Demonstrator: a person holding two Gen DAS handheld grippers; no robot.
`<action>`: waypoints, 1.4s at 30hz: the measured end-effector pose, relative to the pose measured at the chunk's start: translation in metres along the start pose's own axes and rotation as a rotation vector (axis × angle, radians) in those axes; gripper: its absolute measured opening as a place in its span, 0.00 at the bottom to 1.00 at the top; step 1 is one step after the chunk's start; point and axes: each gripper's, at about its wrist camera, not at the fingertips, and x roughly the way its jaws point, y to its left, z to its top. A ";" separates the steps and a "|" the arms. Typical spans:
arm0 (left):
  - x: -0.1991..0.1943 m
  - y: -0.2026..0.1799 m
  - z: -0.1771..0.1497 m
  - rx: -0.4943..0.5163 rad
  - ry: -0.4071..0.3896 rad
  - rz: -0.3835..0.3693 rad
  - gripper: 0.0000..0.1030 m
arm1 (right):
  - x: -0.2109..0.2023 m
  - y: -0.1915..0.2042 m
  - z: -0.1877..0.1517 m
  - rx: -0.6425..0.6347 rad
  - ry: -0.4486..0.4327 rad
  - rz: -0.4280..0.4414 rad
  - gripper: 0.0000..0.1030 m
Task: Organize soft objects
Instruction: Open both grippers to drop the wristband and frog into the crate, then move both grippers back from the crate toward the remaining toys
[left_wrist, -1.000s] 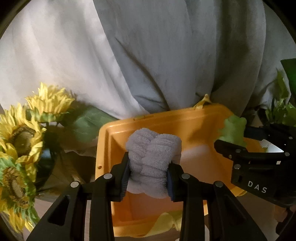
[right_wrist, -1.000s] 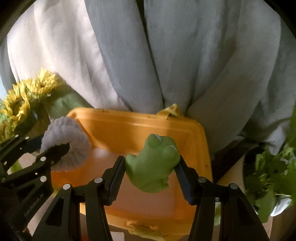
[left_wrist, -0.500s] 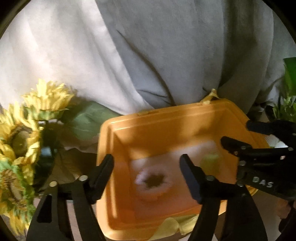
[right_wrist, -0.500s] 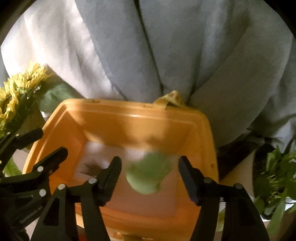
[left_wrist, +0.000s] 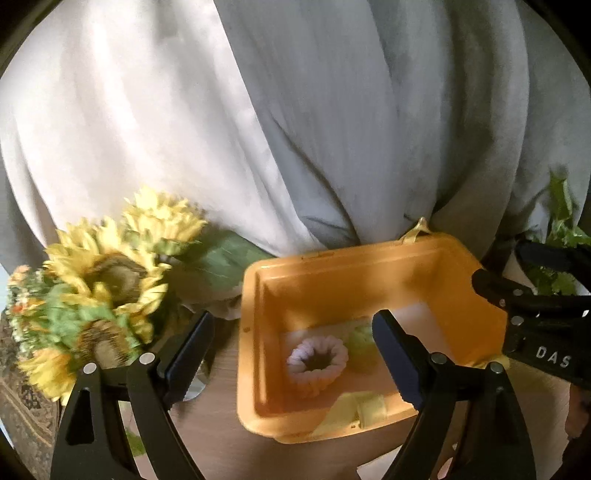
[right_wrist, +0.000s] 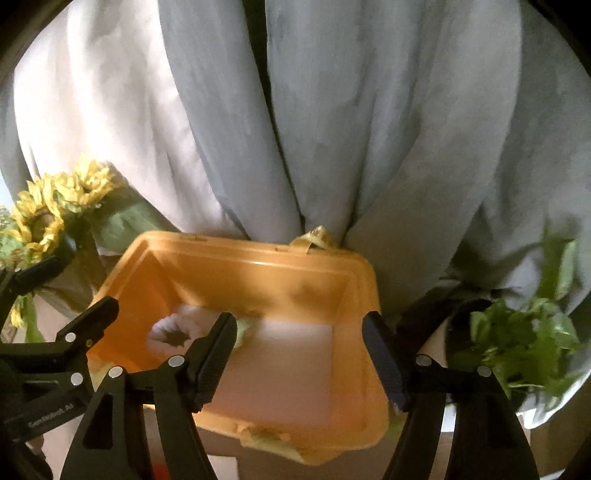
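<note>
Grey curtain folds fill the upper frame behind the orange bin (left_wrist: 255, 332). Both soft things lie on its floor at lower centre — the lilac scrunchie (left_wrist: 317, 360) beside the green frog toy (left_wrist: 360, 341), half hidden. Left gripper (left_wrist: 291, 363) and right gripper (right_wrist: 299, 360) hover above, jaws spread and empty.

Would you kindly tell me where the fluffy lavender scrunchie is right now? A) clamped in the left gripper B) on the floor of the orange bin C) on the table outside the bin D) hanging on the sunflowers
B: the lavender scrunchie lies on the orange bin floor beside the green toy; the left gripper is open and empty.
</note>
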 end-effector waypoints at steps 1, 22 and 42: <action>-0.008 0.000 -0.001 -0.002 -0.016 0.007 0.86 | -0.008 -0.002 -0.001 0.005 -0.014 -0.003 0.74; -0.133 -0.007 -0.054 -0.031 -0.162 0.052 0.87 | -0.144 0.005 -0.060 0.036 -0.229 -0.052 0.79; -0.205 -0.048 -0.134 -0.048 -0.175 0.024 0.88 | -0.208 -0.015 -0.145 0.076 -0.274 0.010 0.79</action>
